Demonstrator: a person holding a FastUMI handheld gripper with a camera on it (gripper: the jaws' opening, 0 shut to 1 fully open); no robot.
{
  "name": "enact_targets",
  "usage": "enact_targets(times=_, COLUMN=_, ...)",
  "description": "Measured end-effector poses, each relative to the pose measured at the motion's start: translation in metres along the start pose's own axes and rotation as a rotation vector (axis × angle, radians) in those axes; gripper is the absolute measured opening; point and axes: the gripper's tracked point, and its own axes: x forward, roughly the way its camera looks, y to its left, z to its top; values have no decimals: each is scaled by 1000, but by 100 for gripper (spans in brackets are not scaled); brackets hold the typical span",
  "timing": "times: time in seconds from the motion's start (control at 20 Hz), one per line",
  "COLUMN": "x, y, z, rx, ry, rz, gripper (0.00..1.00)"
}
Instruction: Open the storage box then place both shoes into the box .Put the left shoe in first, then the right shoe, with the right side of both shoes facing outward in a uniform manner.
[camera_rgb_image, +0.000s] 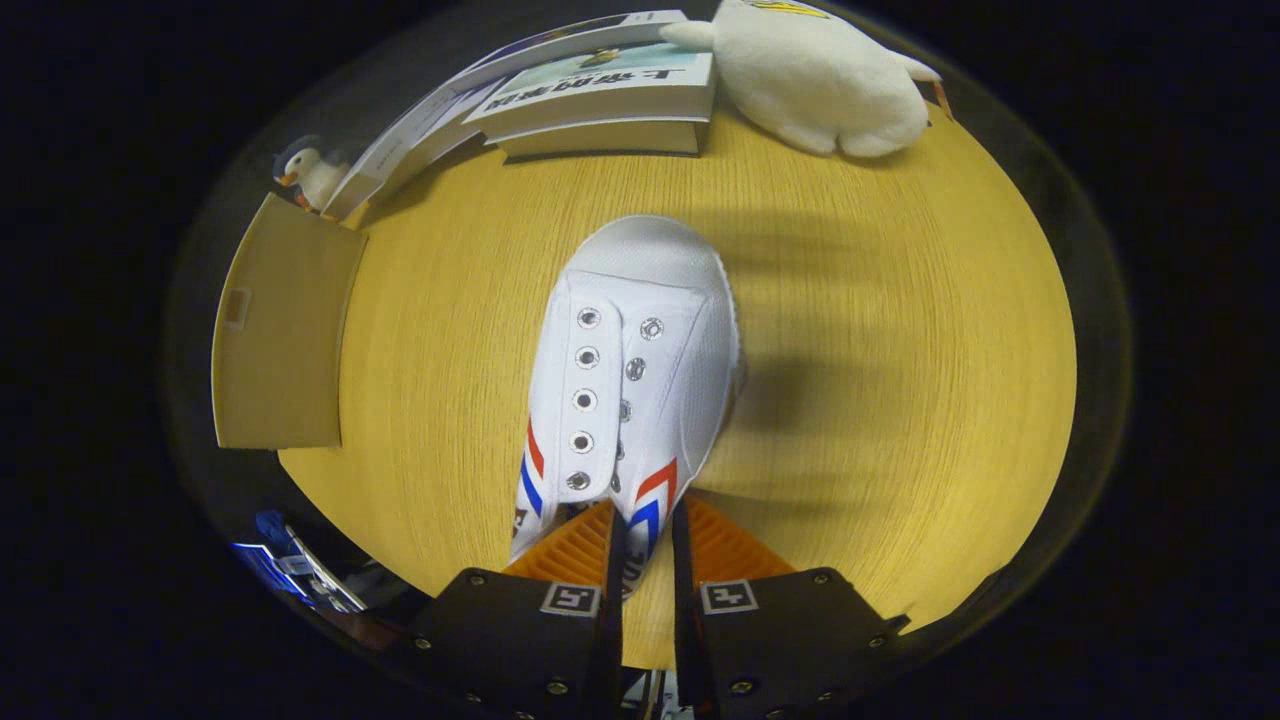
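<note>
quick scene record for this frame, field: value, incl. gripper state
gripper: gripper shut on white shoe, fingers pinching the side wall near the heel opening
held item: white shoe, unlaced, red and blue chevrons, toe pointing away from the fingers
surface: wooden table
storage box: tan storage box left of the shoe, at the table edge; open or closed cannot tell
beyond shoe: stack of books, white plush toy
near box: small penguin figure
</note>
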Motion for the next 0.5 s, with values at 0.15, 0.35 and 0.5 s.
enact_targets(times=0.15, x=-6, y=0, z=0, rx=124, ry=-10, rz=33, gripper=2)
enact_targets(times=0.35, x=-22, y=21, z=1, rx=204, ry=2, rz=139, gripper=1)
enact_targets(times=0.5, x=-40, y=38, z=4, rx=201, ry=-3, rz=164, gripper=1)
